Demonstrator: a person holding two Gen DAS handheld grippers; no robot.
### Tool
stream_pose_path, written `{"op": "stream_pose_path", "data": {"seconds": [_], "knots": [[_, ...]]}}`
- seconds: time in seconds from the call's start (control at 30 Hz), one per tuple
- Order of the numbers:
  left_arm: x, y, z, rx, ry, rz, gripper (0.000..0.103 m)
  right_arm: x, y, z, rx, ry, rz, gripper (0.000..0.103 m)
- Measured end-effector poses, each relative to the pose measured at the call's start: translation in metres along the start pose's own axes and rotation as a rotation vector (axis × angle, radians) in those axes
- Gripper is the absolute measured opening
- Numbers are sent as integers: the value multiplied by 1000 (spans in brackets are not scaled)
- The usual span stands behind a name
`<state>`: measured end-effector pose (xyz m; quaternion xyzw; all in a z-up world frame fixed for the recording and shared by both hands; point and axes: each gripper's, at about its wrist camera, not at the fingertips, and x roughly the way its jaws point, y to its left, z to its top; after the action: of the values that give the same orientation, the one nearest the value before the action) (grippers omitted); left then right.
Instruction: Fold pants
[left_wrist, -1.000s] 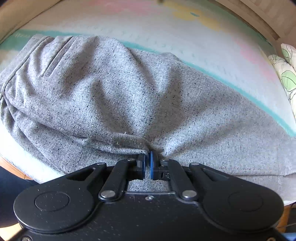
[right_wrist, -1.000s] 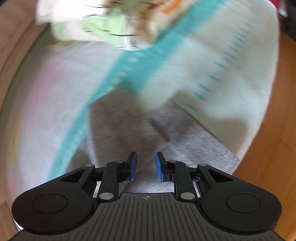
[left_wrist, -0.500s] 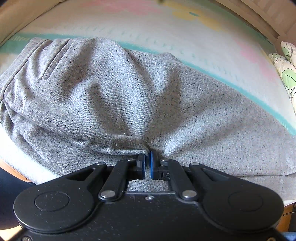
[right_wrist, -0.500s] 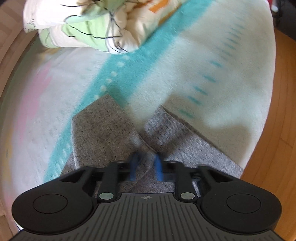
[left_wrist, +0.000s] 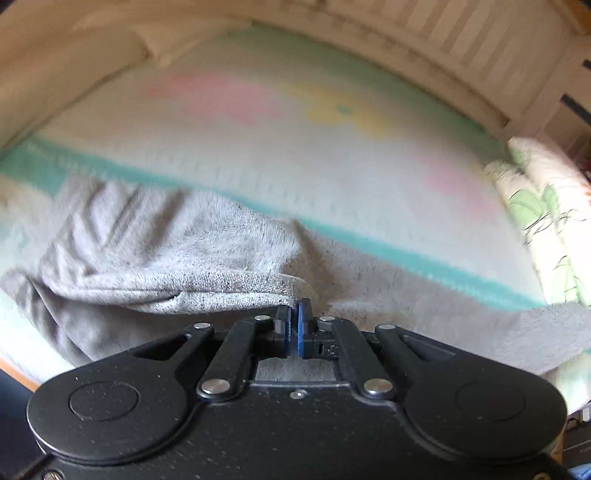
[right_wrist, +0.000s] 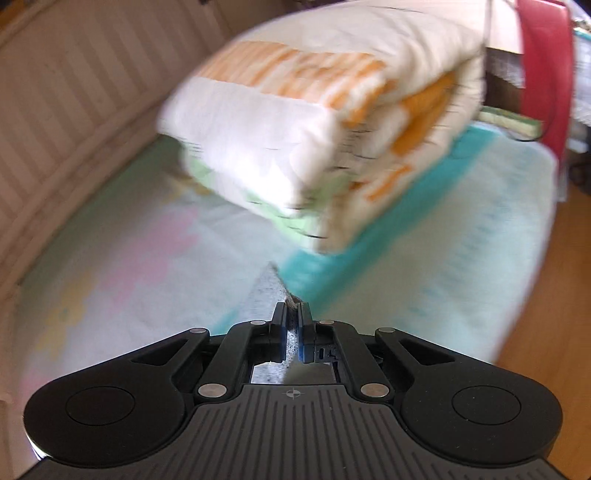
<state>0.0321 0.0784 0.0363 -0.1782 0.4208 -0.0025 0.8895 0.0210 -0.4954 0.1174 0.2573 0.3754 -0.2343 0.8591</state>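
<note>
- Clearly the fold is only beginning: the grey pants (left_wrist: 155, 251) are lying mostly on the pastel blanket (left_wrist: 280, 155), rumpled, with no neat fold showing.
- The left gripper (left_wrist: 294, 325) is pinching the near edge of the fabric, jaws clamped.
- The right gripper (right_wrist: 293, 325) is gripping a grey corner, pads pressing on the cloth.
- Carrying both held edges over and flattening is what seems left.
- A folded quilt (right_wrist: 314, 122) is sitting beyond.

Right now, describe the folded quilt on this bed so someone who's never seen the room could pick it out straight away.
Start at the bed's pastel blanket with its teal stripe. At the end away from the grey pants lies a thick folded quilt, near the slatted rail. It is the only puffy cream bundle, printed with orange and green patterns.
</note>
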Motion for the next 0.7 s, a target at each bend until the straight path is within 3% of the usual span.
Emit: {"op": "stream_pose_path", "data": {"seconds": [0.1, 0.17, 0.33, 0.53, 0.63, 0.7], "knots": [[-3, 5, -5, -2, 39, -10, 4, 35, -27, -13, 18, 138, -77, 5], [9, 10, -13, -8, 107, 2, 4, 57, -41, -24, 44, 213, -112, 5], [32, 26, -27, -66, 212, 27, 4, 69, -50, -34, 74, 239, -106, 5], [3, 23, -8, -63, 142, 2, 4, 27, -44, -22, 32, 171, -12, 5], [-18, 27, -1, -69, 106, -20, 4, 39, -53, -25, 11, 252, -30, 6], [-16, 32, -4, -70, 136, -13, 5, 58, -64, -33, 30, 340, -53, 6]]}}
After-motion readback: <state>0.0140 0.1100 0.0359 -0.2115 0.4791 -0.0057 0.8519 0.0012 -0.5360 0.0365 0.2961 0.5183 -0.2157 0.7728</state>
